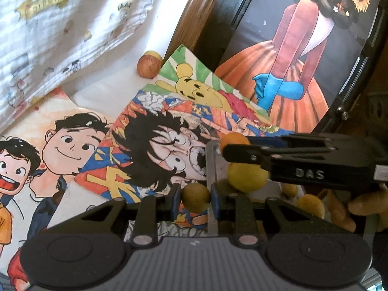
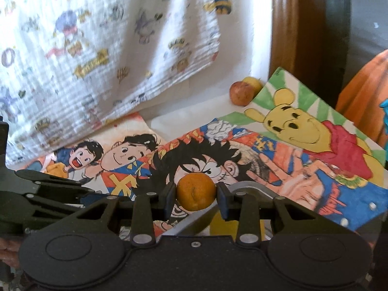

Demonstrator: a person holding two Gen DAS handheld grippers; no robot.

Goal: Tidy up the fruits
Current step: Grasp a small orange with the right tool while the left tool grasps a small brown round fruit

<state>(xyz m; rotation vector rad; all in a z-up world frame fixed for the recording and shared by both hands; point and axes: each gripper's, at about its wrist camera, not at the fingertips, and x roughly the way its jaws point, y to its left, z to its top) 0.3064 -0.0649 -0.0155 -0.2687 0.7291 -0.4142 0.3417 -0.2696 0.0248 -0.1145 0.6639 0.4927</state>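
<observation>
Both grippers are carrying round fruit at once, and that is where trouble is likely to come from: the left gripper (image 1: 196,198) is clamping its fingers on a small brownish-yellow fruit (image 1: 196,198) only across its middle, and the right gripper (image 2: 196,195) is pinching an orange (image 2: 196,195) the same way, so either could roll out of the pads if tilted or bumped. In the left view the right gripper is reaching in from the right, just above a metal tray (image 1: 210,160) holding a yellow fruit (image 1: 246,175) and others, so the two tools may be crowding each other there. An apple (image 1: 149,67) is sitting well apart on the tabletop, beside the drawings (image 1: 155,145).
</observation>
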